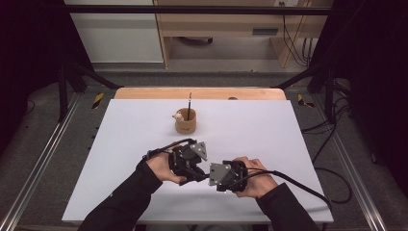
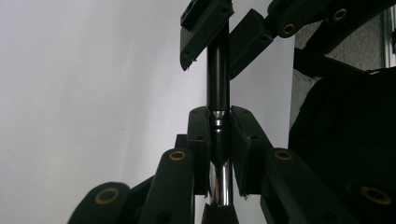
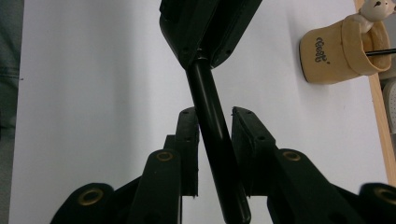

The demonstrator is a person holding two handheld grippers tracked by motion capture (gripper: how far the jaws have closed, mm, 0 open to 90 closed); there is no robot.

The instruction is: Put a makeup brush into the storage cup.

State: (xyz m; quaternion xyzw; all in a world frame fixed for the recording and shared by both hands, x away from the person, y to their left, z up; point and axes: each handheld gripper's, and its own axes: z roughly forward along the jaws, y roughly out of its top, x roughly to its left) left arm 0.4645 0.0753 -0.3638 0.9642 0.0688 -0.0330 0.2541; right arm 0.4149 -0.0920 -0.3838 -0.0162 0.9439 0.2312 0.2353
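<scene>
Your left gripper (image 2: pixel 218 135) is clenched on the thin black brush (image 2: pixel 218 84) at its metal collar, above the white surface (image 1: pixel 120 144). It looks light, stiff and smooth, so it may slip. Its long axis runs straight between both grippers. Your right gripper (image 3: pixel 215 135) encloses the handle, pads not clearly pressing.

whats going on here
A person holds a gripper in each hand, low over the white table. The left gripper is shut on a black pen near its metal band. The right gripper has the pen's other end between its jaws, with a gap still showing on one side. Farther back stands a tan cup with another pen in it.
</scene>
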